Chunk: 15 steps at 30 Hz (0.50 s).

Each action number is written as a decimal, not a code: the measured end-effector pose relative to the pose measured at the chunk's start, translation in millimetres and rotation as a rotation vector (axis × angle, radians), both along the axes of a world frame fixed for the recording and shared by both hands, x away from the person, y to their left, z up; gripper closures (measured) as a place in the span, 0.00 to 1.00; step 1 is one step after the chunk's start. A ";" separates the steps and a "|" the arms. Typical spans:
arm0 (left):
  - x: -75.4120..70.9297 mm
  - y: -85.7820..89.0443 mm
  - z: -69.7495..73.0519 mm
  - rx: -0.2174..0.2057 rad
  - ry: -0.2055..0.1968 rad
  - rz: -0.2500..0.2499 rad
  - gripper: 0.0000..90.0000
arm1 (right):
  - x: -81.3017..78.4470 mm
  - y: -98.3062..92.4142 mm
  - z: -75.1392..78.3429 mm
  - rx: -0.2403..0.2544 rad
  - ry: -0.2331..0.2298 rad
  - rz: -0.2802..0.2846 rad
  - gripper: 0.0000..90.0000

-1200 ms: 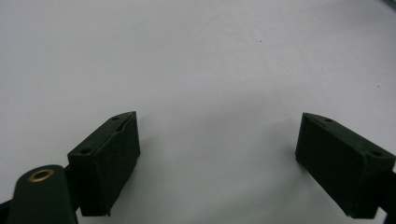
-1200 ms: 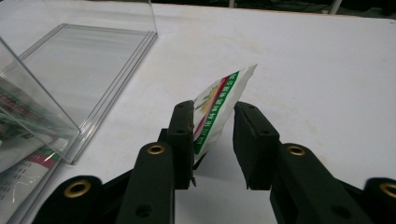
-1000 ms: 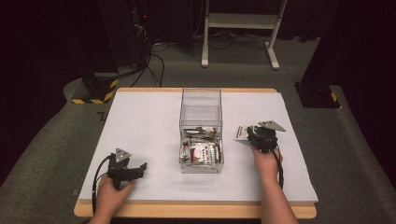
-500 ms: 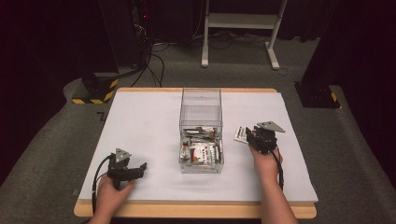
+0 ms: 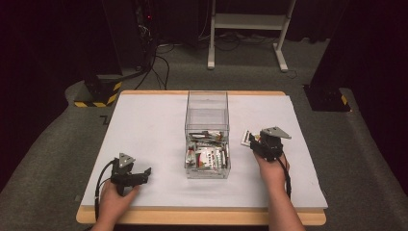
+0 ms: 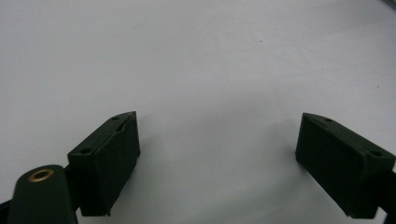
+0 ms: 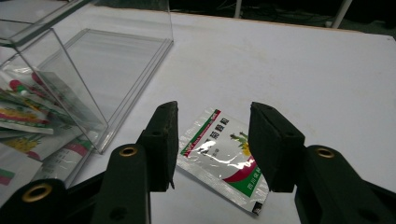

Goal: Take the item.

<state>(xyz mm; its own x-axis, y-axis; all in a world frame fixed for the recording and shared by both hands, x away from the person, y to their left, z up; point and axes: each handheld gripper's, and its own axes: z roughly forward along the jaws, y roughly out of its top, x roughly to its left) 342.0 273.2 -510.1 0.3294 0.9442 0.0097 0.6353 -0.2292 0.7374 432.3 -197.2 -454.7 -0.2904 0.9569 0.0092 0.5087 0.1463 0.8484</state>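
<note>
A clear plastic box (image 5: 207, 96) stands mid-table with several printed packets (image 5: 207, 156) piled in its near end. One loose packet (image 7: 219, 154), white with a red and green print, lies flat on the table to the right of the box (image 7: 107, 60). My right gripper (image 7: 212, 140) straddles it; its jaws have just been opening and do not press on the packet. In the high view this gripper (image 5: 252, 142) sits beside the box with the packet (image 5: 246, 137) at its tips. My left gripper (image 5: 144, 174) rests near the front left, open, with bare table between its jaws (image 6: 217, 154).
The white table top (image 5: 144, 125) spreads wide around the box. Behind the table stand a white frame (image 5: 245, 29) and dark stands with cables on the floor. A yellow-black striped base (image 5: 98, 94) lies at the far left corner.
</note>
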 end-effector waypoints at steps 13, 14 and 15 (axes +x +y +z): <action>0.0 0.0 -0.1 -0.001 -0.001 0.001 0.15 | -17.8 11.5 2.7 -0.004 -0.008 0.038 0.50; 0.0 0.0 -0.1 -0.001 -0.001 0.001 0.15 | -19.5 12.3 2.8 0.000 -0.006 0.041 0.50; 0.0 0.0 -0.1 0.000 -0.001 0.001 0.15 | -21.0 12.7 3.0 0.001 -0.005 0.044 0.51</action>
